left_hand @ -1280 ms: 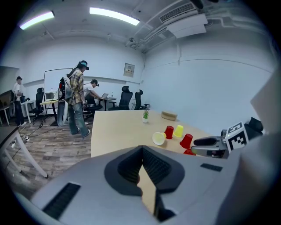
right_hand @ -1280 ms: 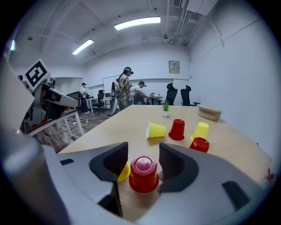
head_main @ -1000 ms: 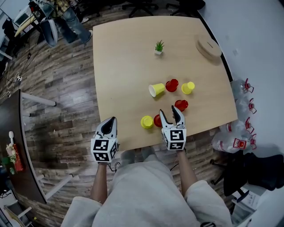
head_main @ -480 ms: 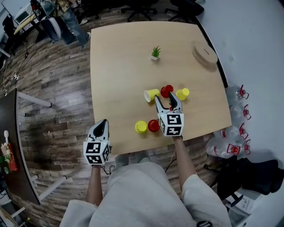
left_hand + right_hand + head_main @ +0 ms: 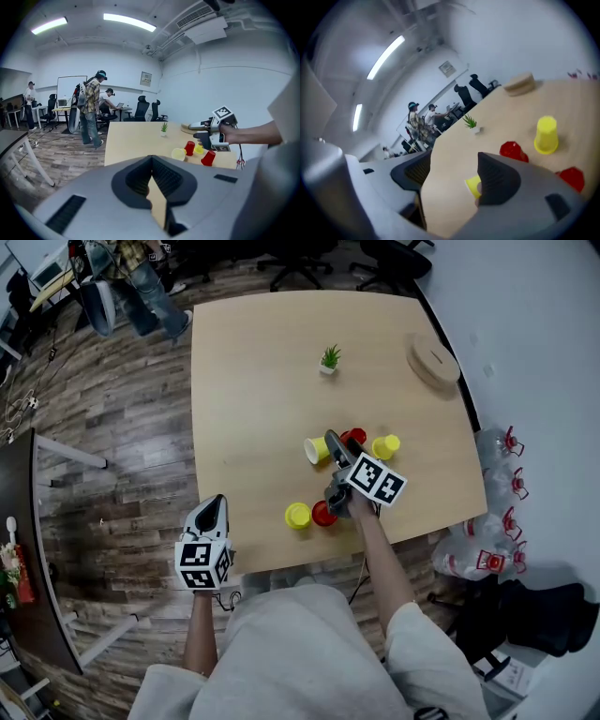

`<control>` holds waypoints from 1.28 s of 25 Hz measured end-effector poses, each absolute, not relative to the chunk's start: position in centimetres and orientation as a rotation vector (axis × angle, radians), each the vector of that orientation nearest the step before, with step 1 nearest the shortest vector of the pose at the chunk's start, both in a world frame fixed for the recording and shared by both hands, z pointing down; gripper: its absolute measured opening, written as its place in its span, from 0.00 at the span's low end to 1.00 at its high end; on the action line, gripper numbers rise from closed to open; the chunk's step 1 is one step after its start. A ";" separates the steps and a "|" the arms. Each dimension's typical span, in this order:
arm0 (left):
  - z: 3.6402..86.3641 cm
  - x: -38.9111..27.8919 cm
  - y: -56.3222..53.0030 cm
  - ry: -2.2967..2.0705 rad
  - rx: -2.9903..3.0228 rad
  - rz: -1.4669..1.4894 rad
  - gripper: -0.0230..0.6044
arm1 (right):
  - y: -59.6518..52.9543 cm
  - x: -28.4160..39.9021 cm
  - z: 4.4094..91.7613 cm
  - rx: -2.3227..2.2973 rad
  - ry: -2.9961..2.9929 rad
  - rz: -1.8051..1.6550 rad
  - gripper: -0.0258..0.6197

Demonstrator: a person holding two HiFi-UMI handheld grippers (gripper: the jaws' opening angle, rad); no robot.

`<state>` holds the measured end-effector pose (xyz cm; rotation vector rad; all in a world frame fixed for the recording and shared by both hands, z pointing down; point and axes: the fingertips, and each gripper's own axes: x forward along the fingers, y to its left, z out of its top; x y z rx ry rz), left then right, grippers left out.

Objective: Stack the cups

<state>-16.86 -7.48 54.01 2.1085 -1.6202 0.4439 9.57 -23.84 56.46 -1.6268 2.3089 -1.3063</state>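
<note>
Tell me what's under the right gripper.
The right gripper, jaws apart, just opening, has a tipped yellow cup between them, partly covered by one jaw. A red cup stands beside. In the head view the gripper hides the table beneath.

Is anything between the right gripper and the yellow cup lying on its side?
Nothing visible does. On the right gripper the jaws have just been opening and hold nothing. The tipped yellow cup lies just ahead across bare table, partly behind one jaw. The nearest red cup stands off to the side.
</note>
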 end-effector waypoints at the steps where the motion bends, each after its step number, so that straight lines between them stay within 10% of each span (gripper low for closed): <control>1: 54.0 -16.9 -7.6 -1.621 2.108 0.442 0.05 | -24.2 9.5 56.5 -1.572 2.222 -1.379 0.51; 16: 54.6 -18.1 -8.5 -1.611 2.095 0.412 0.05 | -23.0 9.5 65.8 -1.433 1.309 -2.004 0.70; 32: 55.2 -20.9 -8.7 -1.655 2.029 0.412 0.05 | -23.3 8.7 71.4 -1.618 1.177 -2.164 0.51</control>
